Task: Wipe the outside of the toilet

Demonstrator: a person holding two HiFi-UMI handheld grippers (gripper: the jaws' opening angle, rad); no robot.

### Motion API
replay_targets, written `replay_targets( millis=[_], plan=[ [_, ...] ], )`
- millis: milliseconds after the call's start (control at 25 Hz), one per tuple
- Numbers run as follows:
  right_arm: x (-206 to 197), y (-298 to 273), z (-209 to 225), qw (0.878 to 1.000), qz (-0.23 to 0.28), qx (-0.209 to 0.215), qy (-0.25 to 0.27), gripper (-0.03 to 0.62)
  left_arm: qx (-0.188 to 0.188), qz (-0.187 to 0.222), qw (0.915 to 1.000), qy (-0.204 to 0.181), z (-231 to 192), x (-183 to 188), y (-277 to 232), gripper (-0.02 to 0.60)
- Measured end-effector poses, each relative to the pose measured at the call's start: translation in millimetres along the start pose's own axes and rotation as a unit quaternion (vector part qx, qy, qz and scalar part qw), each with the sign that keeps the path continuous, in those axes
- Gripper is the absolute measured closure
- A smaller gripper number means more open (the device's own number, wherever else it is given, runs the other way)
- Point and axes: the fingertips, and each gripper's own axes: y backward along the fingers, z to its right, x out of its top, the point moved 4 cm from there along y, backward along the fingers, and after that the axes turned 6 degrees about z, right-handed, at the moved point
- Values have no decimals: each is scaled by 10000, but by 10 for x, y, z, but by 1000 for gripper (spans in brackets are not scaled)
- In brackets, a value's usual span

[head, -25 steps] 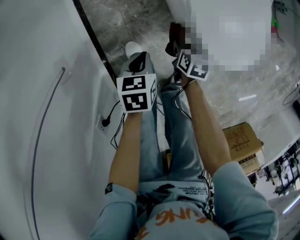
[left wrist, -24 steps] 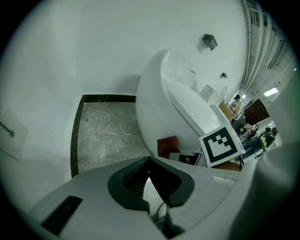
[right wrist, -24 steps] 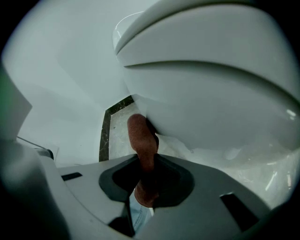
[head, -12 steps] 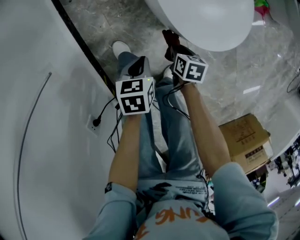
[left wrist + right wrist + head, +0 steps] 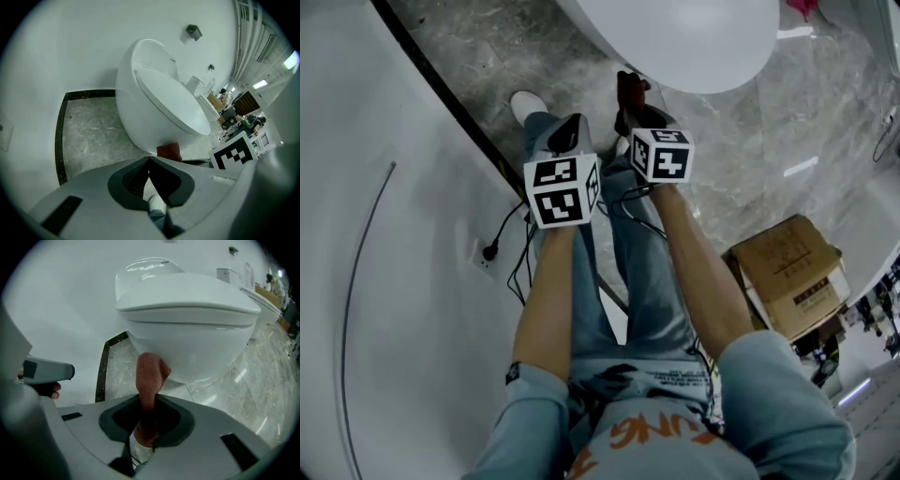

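Right tool [image 5: 149, 405] clamps the red-brown cloth [image 5: 151, 373], held just at the toilet [image 5: 187, 329] bowl's lower front, barely shifted from a second ago; left tool [image 5: 149, 164] closed, empty. We judge wiping hardly begun.

The floor [image 5: 741, 141] is grey veined marble tile, glossy enough to catch the ceiling lights. A dark strip [image 5: 441, 94] edges it on the left. A cardboard box [image 5: 787, 272] sits on it at the right, and a person's white shoe [image 5: 525, 103] stands near the strip. The toilet [image 5: 675, 28] bowl reaches out over the tiles.
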Motion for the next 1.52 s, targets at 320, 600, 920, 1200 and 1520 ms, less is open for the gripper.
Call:
replay_targets(
  millis=[320, 600, 920, 1200, 1520],
  plan=[
    [103, -226, -726, 9980, -206, 451, 403, 523, 253, 4, 9994, 230, -572, 161, 137, 588],
    [305, -617, -1277, 9898, -546, 729, 1099, 523, 425, 101, 9974, 570, -1109, 396, 220, 588],
    [780, -1254, -1729, 9818, -617, 798, 1606, 523, 473, 27, 9961, 747, -1691, 600, 209, 588],
    [1292, -1756, -1801, 9821, -551, 611, 1692, 523, 489, -64, 9950, 864, -2061, 779, 53, 588],
    [1699, -2243, -1689, 9812, -392, 246, 1872, 523, 402, 9, 9948, 931, -2348, 1039, -267, 588]
  ],
)
